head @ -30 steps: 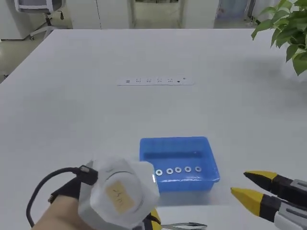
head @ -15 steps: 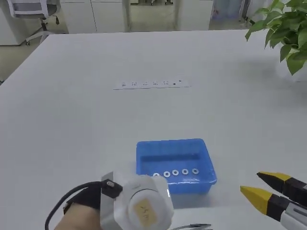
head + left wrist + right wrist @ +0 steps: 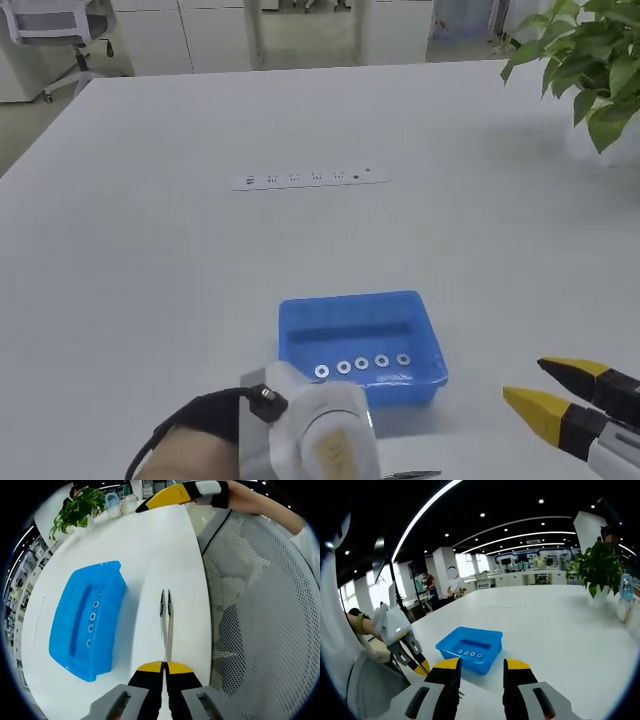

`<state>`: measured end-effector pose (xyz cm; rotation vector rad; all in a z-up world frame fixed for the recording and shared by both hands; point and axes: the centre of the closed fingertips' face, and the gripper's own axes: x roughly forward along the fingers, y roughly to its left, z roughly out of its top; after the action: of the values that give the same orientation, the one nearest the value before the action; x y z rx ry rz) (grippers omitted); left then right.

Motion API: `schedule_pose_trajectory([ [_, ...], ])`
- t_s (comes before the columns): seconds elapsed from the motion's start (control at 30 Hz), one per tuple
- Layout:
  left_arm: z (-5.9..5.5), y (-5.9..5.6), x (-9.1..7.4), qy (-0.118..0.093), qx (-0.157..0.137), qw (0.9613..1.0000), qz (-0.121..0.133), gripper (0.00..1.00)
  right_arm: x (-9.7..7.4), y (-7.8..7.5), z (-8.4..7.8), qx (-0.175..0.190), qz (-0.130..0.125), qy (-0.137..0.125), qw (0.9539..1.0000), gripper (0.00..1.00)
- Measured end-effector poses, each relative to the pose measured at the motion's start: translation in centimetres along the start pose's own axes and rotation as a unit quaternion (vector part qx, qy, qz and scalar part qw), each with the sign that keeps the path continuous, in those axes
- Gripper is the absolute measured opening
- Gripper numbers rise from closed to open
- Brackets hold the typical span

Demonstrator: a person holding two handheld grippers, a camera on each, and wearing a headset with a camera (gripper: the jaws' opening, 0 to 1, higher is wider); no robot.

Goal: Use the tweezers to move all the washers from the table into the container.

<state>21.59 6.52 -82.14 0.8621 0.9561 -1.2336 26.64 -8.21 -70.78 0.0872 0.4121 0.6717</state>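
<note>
Your left gripper (image 3: 164, 666) has its yellow jaws pinched tight on the rear end of the tweezers (image 3: 165, 625). The tweezers run straight out from the jaws, their two thin arms a slit apart at the tips and holding nothing. In the left gripper view they lie over bare table (image 3: 150, 545), beside the long side of the container (image 3: 75, 645) and apart from it.

Your right gripper (image 3: 484, 665) has its jaws set moderately apart with nothing between them. In the head view it sits low at the right, to the right of the container and clear of it.

The washers (image 3: 361, 365), five of them, lie in a row on the container's floor, along the wall nearer you. The blue container stands upright on the white table between your two grippers.

In the head view your gloved hand (image 3: 205, 425) wraps the left gripper's white body at the bottom edge, just in front of the container's near wall, and the tweezer tips poke out to its right.

Farther across the table a power strip (image 3: 308, 178) lies flat, well apart from the container. A plant (image 3: 585, 60) stands at the far right corner. A mesh chair (image 3: 260, 605) sits off the table's edge in the left gripper view.
</note>
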Motion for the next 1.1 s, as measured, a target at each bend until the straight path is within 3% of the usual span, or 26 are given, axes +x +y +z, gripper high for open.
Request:
schedule_pose_trajectory([
  [0.23, -0.2, 0.1, 0.2, 0.003, -0.006, 1.0, -0.003, 0.0, -0.3, 0.4, 1.1, 0.024, 0.006, -0.023, 0.9994, 0.32],
  [0.5, -0.9, 0.2, -0.1, -0.001, 0.009, 0.9999, 0.01, 0.0, -1.0, 1.0, 2.1, 0.01, -0.004, -0.029, 0.9995, 0.34],
  [0.67, -0.6, 0.2, -1.4, -0.052, -0.036, 0.9977, 0.026, 0.09, -1.5, 2.1, 2.4, 0.001, -0.017, -0.032, 0.9993, 0.35],
  [0.8, -0.5, 0.6, -3.3, -0.096, -0.069, 0.9914, 0.056, 0.18, -1.9, 3.1, 3.4, -0.005, -0.028, -0.046, 0.9985, 0.37],
  [0.87, -0.3, 0.8, -5.0, -0.125, -0.082, 0.9855, 0.08, 0.22, -2.1, 3.9, 4.1, -0.009, -0.031, -0.055, 0.998, 0.4],
  [0.93, 0.1, 1.2, -7.0, -0.164, -0.104, 0.9751, 0.106, 0.24, -2.3, 4.5, 4.8, -0.021, -0.037, -0.067, 0.9969, 0.42],
  [0.97, 0.5, 1.4, -8.4, -0.195, -0.12, 0.9659, 0.121, 0.26, -2.3, 4.8, 5.2, -0.024, -0.039, -0.07, 0.9965, 0.43],
  [1.03, 0.9, 1.7, -10.2, -0.236, -0.138, 0.9513, 0.141, 0.32, -2.2, 5.4, 5.8, -0.03, -0.043, -0.081, 0.9953, 0.47],
  [1.07, 0.9, 1.8, -11.5, -0.263, -0.16, 0.9392, 0.152, 0.37, -2.1, 5.5, 6.0, -0.031, -0.045, -0.083, 0.995, 0.48],
  [1.1, 0.8, 1.9, -12.3, -0.28, -0.171, 0.9311, 0.16, 0.43, -2.0, 5.7, 6.2, -0.032, -0.048, -0.086, 0.9946, 0.5],
])
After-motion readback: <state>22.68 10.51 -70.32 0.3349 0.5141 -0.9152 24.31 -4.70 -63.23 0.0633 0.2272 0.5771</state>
